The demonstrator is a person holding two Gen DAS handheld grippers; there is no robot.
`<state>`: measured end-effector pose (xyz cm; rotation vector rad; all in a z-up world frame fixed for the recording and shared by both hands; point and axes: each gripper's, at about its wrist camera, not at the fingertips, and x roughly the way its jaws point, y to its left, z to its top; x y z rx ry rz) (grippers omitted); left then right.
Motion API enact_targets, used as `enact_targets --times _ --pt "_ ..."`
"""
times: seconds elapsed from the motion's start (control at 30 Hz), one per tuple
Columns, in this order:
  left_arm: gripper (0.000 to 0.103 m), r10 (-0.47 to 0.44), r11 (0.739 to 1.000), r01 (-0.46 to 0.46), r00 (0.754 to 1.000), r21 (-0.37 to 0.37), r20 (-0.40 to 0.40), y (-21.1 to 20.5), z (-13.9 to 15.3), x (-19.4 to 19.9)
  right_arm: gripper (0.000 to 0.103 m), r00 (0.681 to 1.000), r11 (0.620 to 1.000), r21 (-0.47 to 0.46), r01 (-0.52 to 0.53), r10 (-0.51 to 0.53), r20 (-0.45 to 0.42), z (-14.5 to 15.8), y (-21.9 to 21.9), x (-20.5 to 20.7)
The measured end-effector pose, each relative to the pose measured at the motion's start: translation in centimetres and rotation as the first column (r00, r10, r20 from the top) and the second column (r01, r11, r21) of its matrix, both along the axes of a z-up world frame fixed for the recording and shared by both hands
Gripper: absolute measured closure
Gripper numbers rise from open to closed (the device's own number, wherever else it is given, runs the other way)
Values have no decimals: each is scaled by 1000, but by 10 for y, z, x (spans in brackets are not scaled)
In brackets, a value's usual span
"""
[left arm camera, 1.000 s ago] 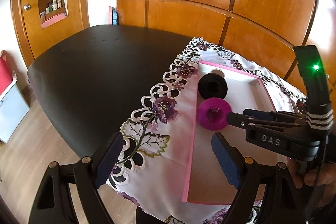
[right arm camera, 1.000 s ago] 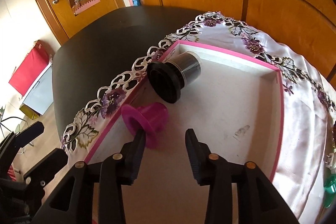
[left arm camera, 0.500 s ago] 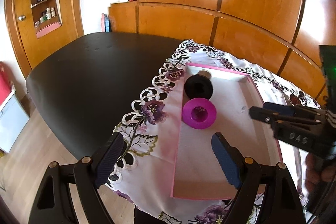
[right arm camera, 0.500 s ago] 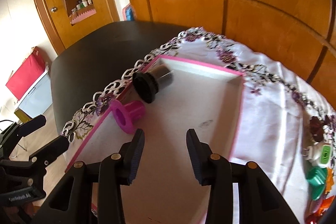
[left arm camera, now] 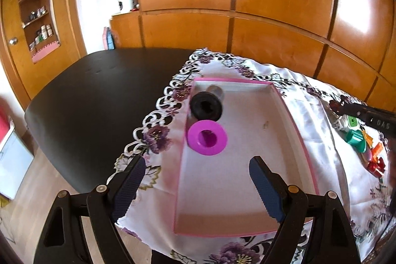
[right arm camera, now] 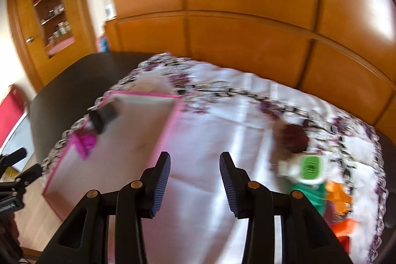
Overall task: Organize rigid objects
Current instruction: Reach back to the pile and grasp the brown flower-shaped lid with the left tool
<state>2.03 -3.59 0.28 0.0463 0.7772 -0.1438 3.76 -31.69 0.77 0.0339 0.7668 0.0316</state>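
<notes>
Tray: we see a shallow pink-rimmed tray (left arm camera: 289, 113) lying on a white floral tablecloth (left arm camera: 158, 137) over a dark table (left arm camera: 99, 90); it serves, we judge, as the collecting place for sorted items.
Items already in the tray: a black spool (left arm camera: 205, 107) and a magenta spool (left arm camera: 207, 137) lie on their sides along the tray's edge at nine o'clock, the black one toward twelve, the two almost touching; we read this as packing into one corner to leave the floor free.
Items not yet sorted: a cluster of small plastic pieces, among them a white-and-green piece (right arm camera: 307, 168), a teal piece (left arm camera: 356, 137) and orange pieces (right arm camera: 337, 197), sits on the cloth at three o'clock of the tray, well apart from it.
Left gripper (left arm camera: 195, 188): we hold it with jaws wide and nothing between them, hovering over the tray's six o'clock end, apparently waiting.
Right gripper (right arm camera: 195, 186): its jaws stand partly apart and empty, above bare cloth between tray and cluster; that view is blurred.
Step in hand: we judge the right gripper is heading for the cluster at three o'clock to fetch the next piece.
Care needed: the pieces crowd together, so picking one may nudge its neighbours.
</notes>
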Motion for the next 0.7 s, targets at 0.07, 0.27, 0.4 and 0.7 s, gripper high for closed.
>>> enact_targets --times 0.07,0.27,0.4,0.7 --pt "17 -18 1000 18 1000 5 3 -7 3 0 62 999 999 -11 53 -53 2 2 -26 -6" --pt "17 -100 995 99 994 30 32 -35 11 -2 62 972 970 -55 236 -234 30 7 -103 -24" --pt "17 -154 987 152 988 49 32 -60 14 0 62 915 915 -30 402 -400 45 0 -157 -37" --pt "17 -320 945 319 948 73 3 -130 14 5 62 812 797 165 581 -582 -42 -11 -219 -56"
